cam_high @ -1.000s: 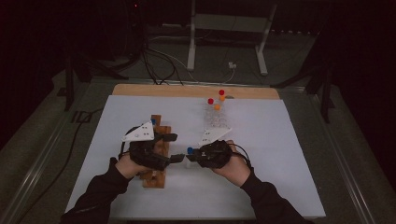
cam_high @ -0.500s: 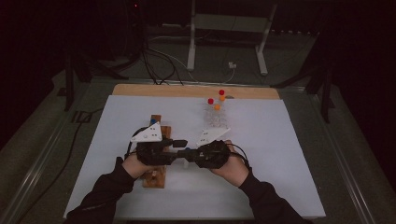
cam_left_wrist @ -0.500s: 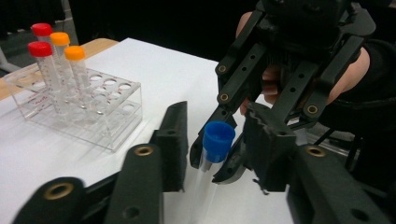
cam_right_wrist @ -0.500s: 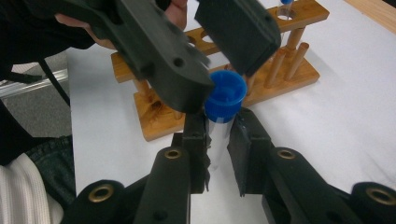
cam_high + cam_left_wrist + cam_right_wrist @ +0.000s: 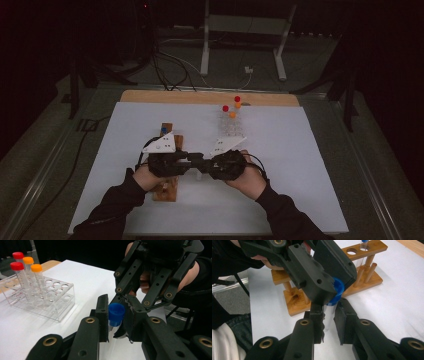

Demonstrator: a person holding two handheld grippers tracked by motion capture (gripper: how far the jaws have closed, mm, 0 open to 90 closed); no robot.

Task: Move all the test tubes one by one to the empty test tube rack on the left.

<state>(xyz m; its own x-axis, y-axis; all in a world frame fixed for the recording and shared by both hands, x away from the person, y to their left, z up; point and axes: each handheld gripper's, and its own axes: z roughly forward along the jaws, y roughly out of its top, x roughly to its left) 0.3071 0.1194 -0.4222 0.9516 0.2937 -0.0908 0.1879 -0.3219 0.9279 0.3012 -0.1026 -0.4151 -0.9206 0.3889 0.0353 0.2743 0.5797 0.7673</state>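
A clear tube with a blue cap point(image 5: 116, 312) hangs between both grippers above the white table. My left gripper point(image 5: 116, 315) has just been closing and now stands shut on the blue cap point(image 5: 337, 291). My right gripper point(image 5: 329, 315) is shut on the clear tube body point(image 5: 328, 315) just below the cap. In the high view the left gripper point(image 5: 194, 159) and the right gripper point(image 5: 204, 164) meet tip to tip near the table's front. The lower end of the tube is hidden behind the jaws.
A wooden tube rack point(image 5: 167, 189) stands under my left hand, with a blue-capped tube point(image 5: 164, 130) at its far end. A clear plastic rack point(image 5: 53, 298) holds tubes with red and orange caps point(image 5: 17, 265) farther back point(image 5: 231, 129). A white sheet point(image 5: 300, 165) covers the table.
The left gripper swung from above the wooden rack toward the right gripper, lined up with it, and its jaws closed on the blue cap. The right gripper stayed put.
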